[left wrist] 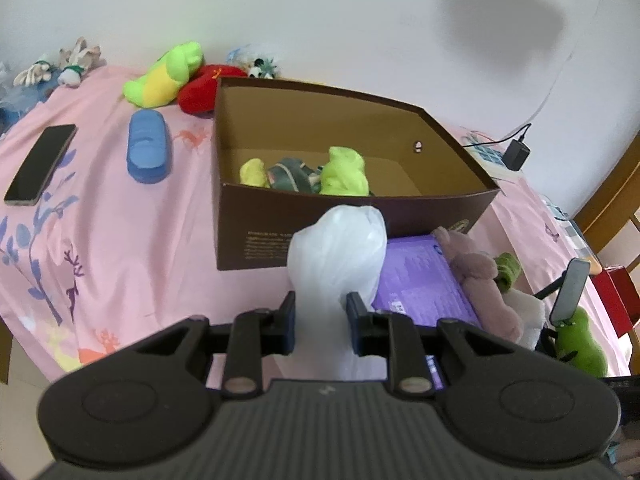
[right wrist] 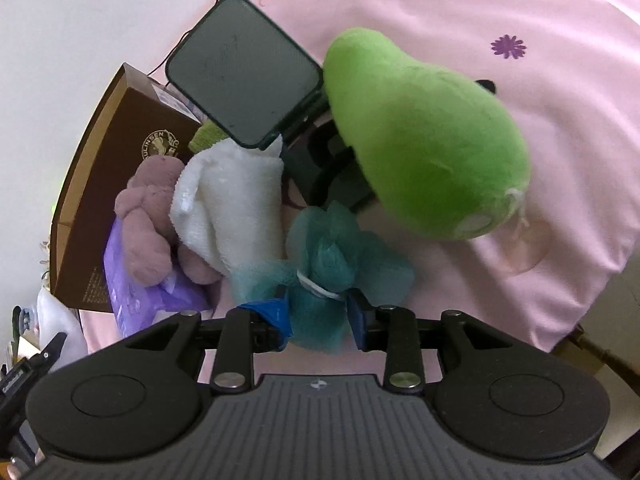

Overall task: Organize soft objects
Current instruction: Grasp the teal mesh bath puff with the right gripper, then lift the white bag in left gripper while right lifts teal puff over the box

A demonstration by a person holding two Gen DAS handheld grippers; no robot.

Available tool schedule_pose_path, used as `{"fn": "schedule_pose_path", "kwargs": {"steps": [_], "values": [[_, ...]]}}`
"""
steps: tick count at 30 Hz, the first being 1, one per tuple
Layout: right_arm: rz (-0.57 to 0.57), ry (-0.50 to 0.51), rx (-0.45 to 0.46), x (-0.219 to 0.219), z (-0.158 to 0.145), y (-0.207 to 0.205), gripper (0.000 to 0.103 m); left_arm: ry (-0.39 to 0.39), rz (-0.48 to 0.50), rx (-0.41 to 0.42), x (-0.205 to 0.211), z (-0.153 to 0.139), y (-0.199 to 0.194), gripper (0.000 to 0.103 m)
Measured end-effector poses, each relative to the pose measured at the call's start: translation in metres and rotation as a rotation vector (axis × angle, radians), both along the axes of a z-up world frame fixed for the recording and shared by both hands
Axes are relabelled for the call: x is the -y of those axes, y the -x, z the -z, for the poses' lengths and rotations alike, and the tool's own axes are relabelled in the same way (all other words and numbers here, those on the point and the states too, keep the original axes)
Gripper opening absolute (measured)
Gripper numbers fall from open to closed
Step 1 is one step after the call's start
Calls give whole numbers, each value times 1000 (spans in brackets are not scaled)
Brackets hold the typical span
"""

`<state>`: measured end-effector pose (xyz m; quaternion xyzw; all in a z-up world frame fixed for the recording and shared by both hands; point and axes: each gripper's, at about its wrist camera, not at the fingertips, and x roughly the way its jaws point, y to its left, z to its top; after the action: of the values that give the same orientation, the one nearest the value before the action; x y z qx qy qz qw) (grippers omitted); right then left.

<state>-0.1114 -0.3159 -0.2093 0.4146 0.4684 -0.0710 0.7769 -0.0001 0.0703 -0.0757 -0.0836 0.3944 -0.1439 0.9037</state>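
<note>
My left gripper (left wrist: 320, 312) is shut on a white plastic bag (left wrist: 340, 248) and holds it above the bed, in front of the brown cardboard box (left wrist: 280, 220). The box holds yellow-green and dark soft toys (left wrist: 344, 172). My right gripper (right wrist: 318, 308) is shut on a teal mesh bath pouf (right wrist: 324, 264) near the bed's edge. Beside the pouf lie a white towel (right wrist: 228, 200), a mauve plush (right wrist: 148, 216) on a purple pack (right wrist: 136, 292), and a green pear-shaped plush (right wrist: 424, 140).
On the pink bedsheet (left wrist: 100, 220) lie a phone (left wrist: 40, 164), a blue case (left wrist: 148, 146), a green-yellow plush (left wrist: 164, 74), a red plush (left wrist: 200, 88) and small toys (left wrist: 64, 64) by the wall. A phone on a stand (right wrist: 244, 68) stands behind the towel. A power strip (left wrist: 488, 156) lies right of the box.
</note>
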Motion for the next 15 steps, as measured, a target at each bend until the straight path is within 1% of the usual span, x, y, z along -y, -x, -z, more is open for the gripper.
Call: {"fn": "schedule_pose_path", "kwargs": {"steps": [3,7,11,13,15], "values": [[28,21,13,-1,3,-5,16,-9,7,12,-2,-1,4,22],[57,27,24,-3,9,-11,17,-1,14,14,-3,-1,7,22],[7,100,49,-12,6,-16,17,9,22,17,-4,-2,9,22],[-8,117,64,-15,5,-14,13,9,28,18,-3,-2,9,22],[-3,105,84,-13,5,-9,9,12,38,20,-1,-3,10,22]]}}
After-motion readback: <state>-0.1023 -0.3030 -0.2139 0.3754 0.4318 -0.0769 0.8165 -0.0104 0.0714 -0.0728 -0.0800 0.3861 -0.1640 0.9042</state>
